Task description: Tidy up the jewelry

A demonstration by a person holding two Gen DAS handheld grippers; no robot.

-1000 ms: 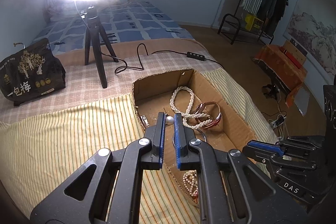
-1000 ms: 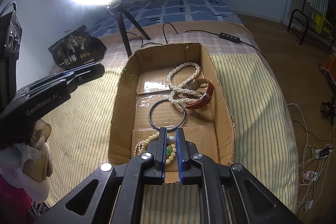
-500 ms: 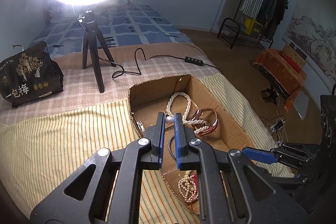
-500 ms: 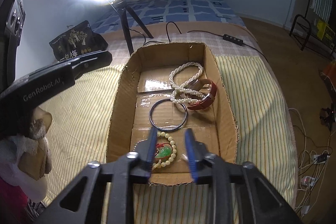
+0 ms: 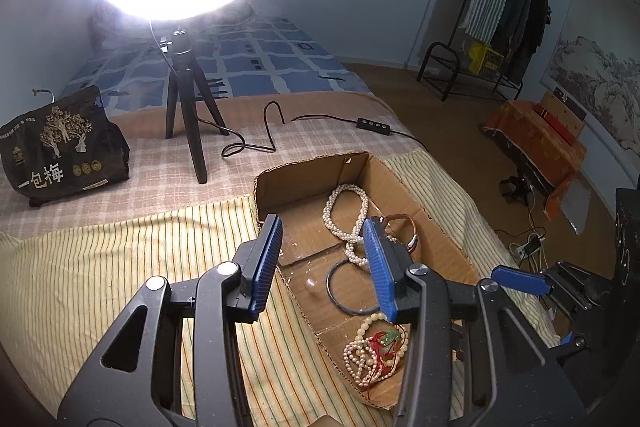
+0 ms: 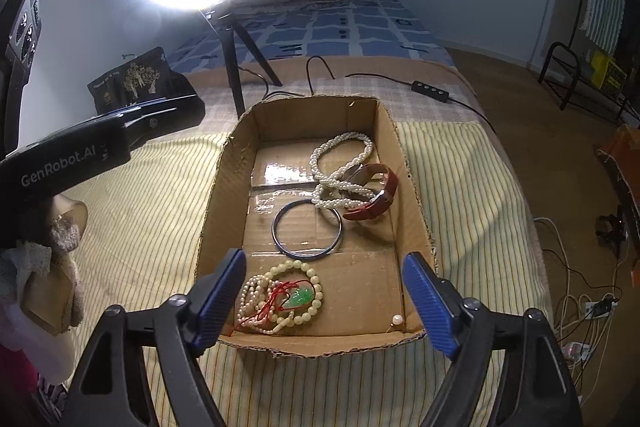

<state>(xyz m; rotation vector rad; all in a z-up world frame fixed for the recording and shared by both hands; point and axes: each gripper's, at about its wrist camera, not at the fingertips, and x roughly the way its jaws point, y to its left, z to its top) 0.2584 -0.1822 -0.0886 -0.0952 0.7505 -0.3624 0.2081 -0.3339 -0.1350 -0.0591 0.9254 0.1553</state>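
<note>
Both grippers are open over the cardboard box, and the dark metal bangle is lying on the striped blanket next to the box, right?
Not quite. The bangle lies inside the box, on its floor between the pearl necklace and the beaded bracelet, not on the blanket. The right wrist view shows it. Both the left gripper and right gripper are open.

left fingers (image 5: 379, 269) hide part of the dark bangle (image 5: 348, 287).
</note>
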